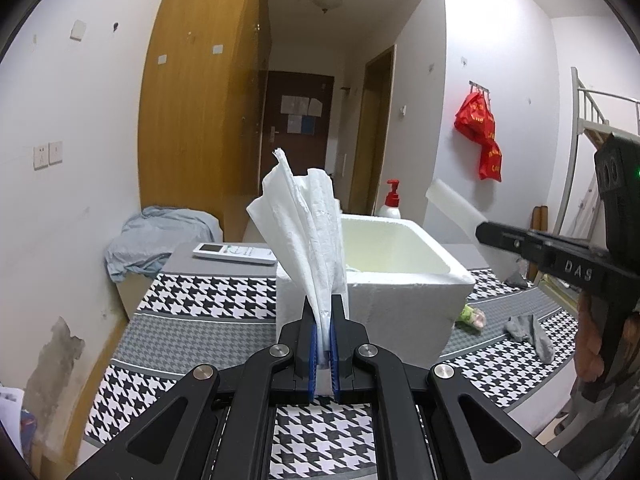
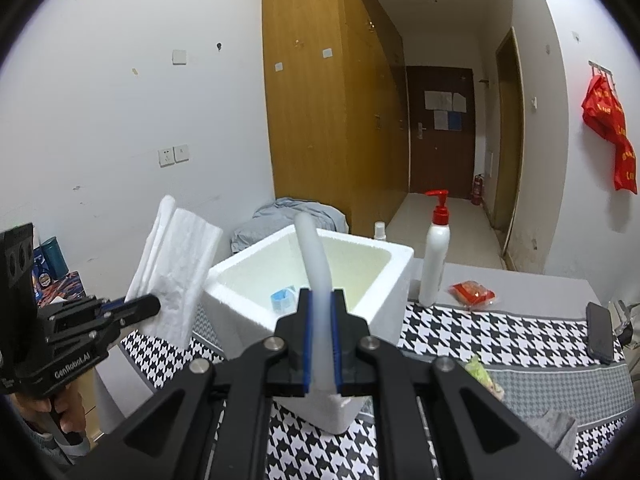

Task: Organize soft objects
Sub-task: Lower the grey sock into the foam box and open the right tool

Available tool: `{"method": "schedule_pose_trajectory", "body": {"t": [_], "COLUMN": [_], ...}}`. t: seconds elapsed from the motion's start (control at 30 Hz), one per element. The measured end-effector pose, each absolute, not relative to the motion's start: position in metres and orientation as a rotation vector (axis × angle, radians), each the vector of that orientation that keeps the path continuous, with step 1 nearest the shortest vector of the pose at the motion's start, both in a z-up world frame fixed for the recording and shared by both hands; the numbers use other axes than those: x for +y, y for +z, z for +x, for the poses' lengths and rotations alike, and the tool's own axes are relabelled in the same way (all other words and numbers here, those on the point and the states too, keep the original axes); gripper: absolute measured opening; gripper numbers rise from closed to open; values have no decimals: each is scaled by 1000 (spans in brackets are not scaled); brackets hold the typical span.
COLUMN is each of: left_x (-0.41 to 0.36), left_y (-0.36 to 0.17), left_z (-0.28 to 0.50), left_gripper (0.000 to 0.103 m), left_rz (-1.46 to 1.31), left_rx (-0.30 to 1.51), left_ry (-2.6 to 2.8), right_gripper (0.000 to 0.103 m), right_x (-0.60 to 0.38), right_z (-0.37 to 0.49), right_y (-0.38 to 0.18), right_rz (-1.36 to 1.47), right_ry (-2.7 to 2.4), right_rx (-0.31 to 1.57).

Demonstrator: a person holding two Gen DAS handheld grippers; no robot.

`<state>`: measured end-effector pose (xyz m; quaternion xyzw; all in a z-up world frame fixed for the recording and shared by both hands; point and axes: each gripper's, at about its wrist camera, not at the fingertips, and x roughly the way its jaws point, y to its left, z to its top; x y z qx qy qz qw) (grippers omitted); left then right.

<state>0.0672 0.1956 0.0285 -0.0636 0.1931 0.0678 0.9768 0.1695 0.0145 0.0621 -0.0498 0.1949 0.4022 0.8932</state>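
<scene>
My left gripper [image 1: 325,300] is shut on a crumpled white tissue [image 1: 304,224] that stands up from the jaws, just in front of the white foam box [image 1: 400,222]. From the right wrist view, the left gripper [image 2: 154,302] and its tissue [image 2: 180,256] hang left of the box [image 2: 248,264]. My right gripper [image 2: 321,294] is shut on a pale foam sheet [image 2: 316,248], seen edge-on over the box's near wall. The left wrist view shows that sheet [image 1: 452,208] flat, sticking out of the right gripper [image 1: 486,232] above the box's right side. A small blue-and-white packet [image 2: 282,298] lies inside the box.
On the houndstooth cloth lie a grey sock [image 1: 528,332], a green-pink item [image 1: 472,316], a remote [image 1: 236,254], a red packet [image 2: 472,292], a phone [image 2: 599,332] and a folded grey cloth [image 2: 560,428]. A pump bottle [image 2: 434,256] stands behind the box. A blue garment [image 1: 156,236] is heaped by the wardrobe.
</scene>
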Motion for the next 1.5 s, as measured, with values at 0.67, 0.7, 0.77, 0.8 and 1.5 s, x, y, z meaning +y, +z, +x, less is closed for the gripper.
{"method": "schedule_pose_trajectory", "body": {"t": [0.67,0.7,0.77,0.8,1.5], "left_x": [222,223,224,226,228], "left_y": [30,30,30,31,27], "left_z": [83,82,80,78,68], "left_gripper": [5,5,5,5,5], "left_rz": [-150,-152,-155,-158,-173], "left_rx": [374,374,368,366,377], "left_ry": [168,172,181,183,237], "right_gripper": [11,11,11,11,11], "right_x": [59,61,64,66,85], "right_z": [198,199,200,201,213], "right_y": [60,59,59,59,58], "right_rz": [-131,-134,-136,-138,-144], "right_ry": [863,864,865,865,854], "right_rx": [449,452,456,460,468]}}
